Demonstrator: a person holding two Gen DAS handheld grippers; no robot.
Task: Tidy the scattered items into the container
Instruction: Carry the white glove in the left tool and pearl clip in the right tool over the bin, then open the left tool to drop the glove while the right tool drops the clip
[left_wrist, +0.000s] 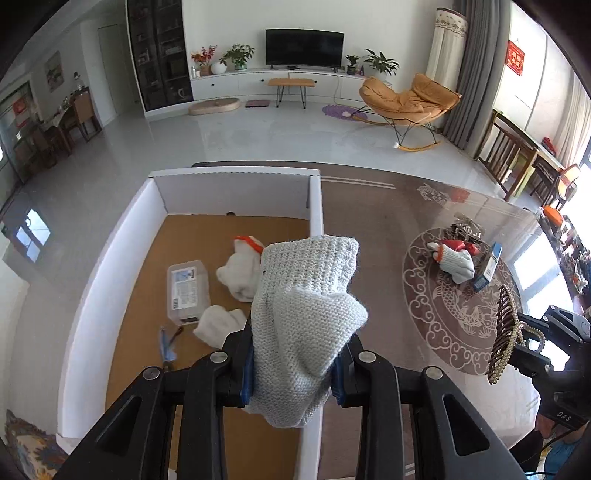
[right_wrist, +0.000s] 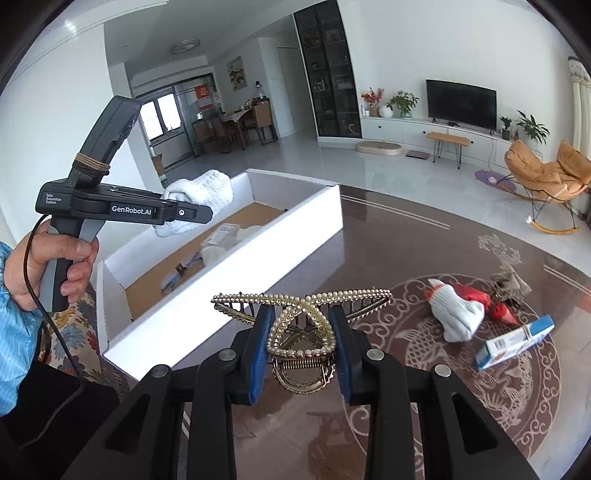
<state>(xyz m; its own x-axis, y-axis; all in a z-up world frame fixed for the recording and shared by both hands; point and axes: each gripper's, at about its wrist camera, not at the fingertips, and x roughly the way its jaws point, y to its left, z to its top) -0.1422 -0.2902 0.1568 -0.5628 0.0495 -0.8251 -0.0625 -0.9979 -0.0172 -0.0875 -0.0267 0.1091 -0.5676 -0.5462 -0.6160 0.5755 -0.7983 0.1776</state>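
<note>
My left gripper (left_wrist: 293, 363) is shut on a grey knitted glove (left_wrist: 306, 295) and holds it above the right wall of the white cardboard box (left_wrist: 110, 258). In the right wrist view the same gripper (right_wrist: 184, 214) and glove (right_wrist: 201, 192) hang over the box (right_wrist: 295, 218). My right gripper (right_wrist: 301, 343) is shut on a pearl-studded hair claw clip (right_wrist: 301, 317), above the table just right of the box; the clip also shows in the left wrist view (left_wrist: 504, 332). The box holds white gloves (left_wrist: 242, 273), a clear plastic case (left_wrist: 188, 291) and a small blue item (left_wrist: 168, 347).
On the brown patterned glass table (right_wrist: 424, 406) to the right lie a white glove with a red cuff (right_wrist: 456, 314), a red item (right_wrist: 476, 299), a blue-white carton (right_wrist: 515, 343) and a dark metal object (right_wrist: 509, 282). A floral cushion (right_wrist: 74, 332) lies left of the box.
</note>
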